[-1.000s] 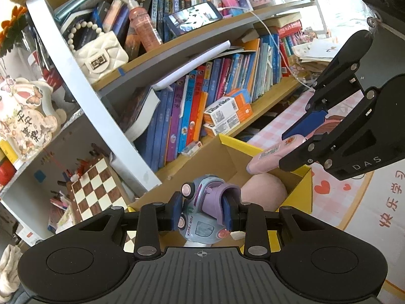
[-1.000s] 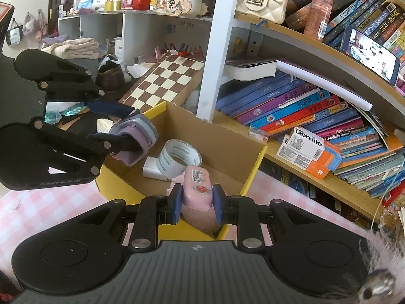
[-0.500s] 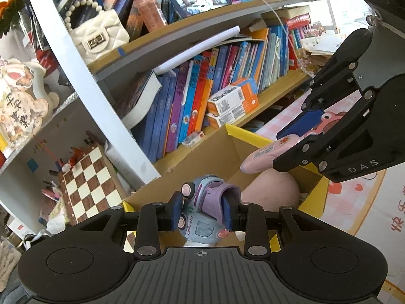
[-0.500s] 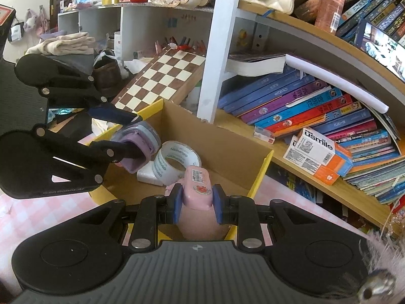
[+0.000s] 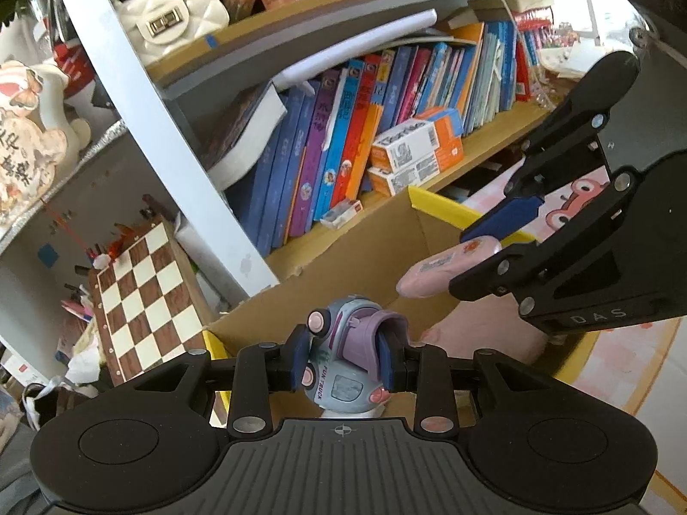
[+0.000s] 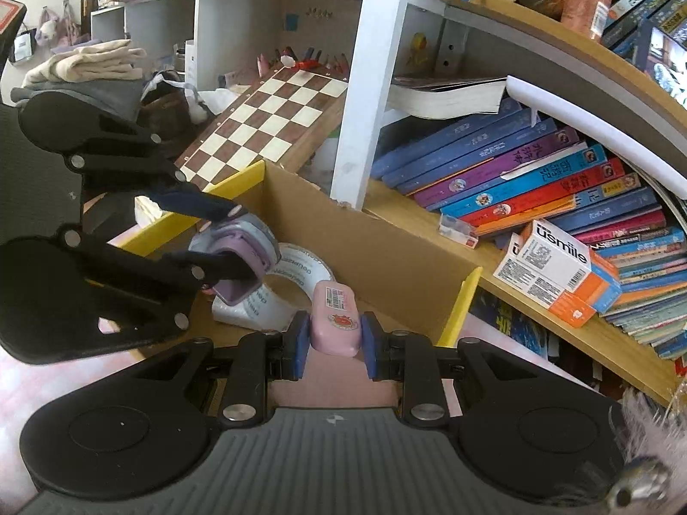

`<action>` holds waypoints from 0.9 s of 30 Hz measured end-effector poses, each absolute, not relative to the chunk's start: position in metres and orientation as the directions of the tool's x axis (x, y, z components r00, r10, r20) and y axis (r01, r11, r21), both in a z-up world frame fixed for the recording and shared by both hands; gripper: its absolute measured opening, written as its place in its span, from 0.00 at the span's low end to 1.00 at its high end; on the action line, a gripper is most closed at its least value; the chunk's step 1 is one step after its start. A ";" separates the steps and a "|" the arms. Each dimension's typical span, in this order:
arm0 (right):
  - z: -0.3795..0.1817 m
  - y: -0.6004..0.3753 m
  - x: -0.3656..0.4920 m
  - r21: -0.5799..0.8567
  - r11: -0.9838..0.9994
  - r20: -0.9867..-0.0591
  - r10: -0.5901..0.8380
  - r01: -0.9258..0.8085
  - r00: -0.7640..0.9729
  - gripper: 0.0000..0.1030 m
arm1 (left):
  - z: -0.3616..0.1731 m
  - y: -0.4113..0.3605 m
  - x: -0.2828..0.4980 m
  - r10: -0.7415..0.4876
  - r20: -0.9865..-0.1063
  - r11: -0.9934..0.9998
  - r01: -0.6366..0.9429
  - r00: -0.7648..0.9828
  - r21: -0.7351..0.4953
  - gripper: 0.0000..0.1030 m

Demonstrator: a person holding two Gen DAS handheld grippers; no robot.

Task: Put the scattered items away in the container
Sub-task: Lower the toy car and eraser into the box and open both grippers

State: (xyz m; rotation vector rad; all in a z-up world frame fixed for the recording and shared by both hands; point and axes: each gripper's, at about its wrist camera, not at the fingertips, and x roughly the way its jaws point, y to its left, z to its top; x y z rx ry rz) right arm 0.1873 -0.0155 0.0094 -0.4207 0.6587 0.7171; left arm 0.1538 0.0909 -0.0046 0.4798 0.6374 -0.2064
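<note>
My left gripper [image 5: 343, 360] is shut on a grey and purple toy truck [image 5: 348, 356], held over the open cardboard box [image 5: 369, 249] with yellow flap edges. In the right wrist view that same toy truck [image 6: 240, 253] hangs above the box's left part. My right gripper [image 6: 334, 343] is shut on a small pink case [image 6: 334, 317] with a sticker, over the box's near right side; the pink case [image 5: 446, 264] also shows in the left wrist view. Inside the box [image 6: 386, 257] lie a roll of clear tape [image 6: 292, 274] and a pink soft thing [image 5: 485, 334].
A bookshelf with leaning books [image 6: 536, 184] and an orange and white carton [image 6: 558, 270] stands right behind the box. A chessboard [image 5: 141, 296] leans at the box's left corner. The box sits on a pink checked cloth [image 5: 631, 369].
Both grippers have moved forward and lower over the box with their loads. The box and the shelf behind it look larger and nearer. Neither grip has changed.
</note>
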 end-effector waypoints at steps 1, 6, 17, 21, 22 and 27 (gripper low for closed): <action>0.008 -0.014 0.190 -0.132 0.685 -0.680 0.463 -0.717 0.568 0.23 | -0.007 0.091 0.156 -0.038 -0.619 0.871 0.330 0.784 0.364 0.30; 0.001 -0.012 0.199 -0.131 0.687 -0.691 0.454 -0.714 0.563 0.23 | -0.018 0.092 0.164 -0.033 -0.638 0.874 0.331 0.769 0.355 0.31; -0.015 -0.013 0.212 -0.124 0.700 -0.713 0.430 -0.703 0.554 0.23 | -0.029 0.096 0.174 -0.021 -0.663 0.876 0.333 0.749 0.348 0.31; -0.017 -0.013 0.217 -0.128 0.703 -0.714 0.424 -0.700 0.557 0.23 | -0.032 0.097 0.175 -0.023 -0.670 0.875 0.340 0.742 0.346 0.31; -0.017 -0.012 0.219 -0.128 0.703 -0.714 0.424 -0.699 0.557 0.23 | -0.032 0.097 0.176 -0.024 -0.672 0.874 0.341 0.741 0.345 0.31; -0.018 -0.011 0.225 -0.129 0.703 -0.714 0.424 -0.699 0.558 0.23 | -0.034 0.098 0.179 -0.021 -0.677 0.875 0.342 0.735 0.343 0.31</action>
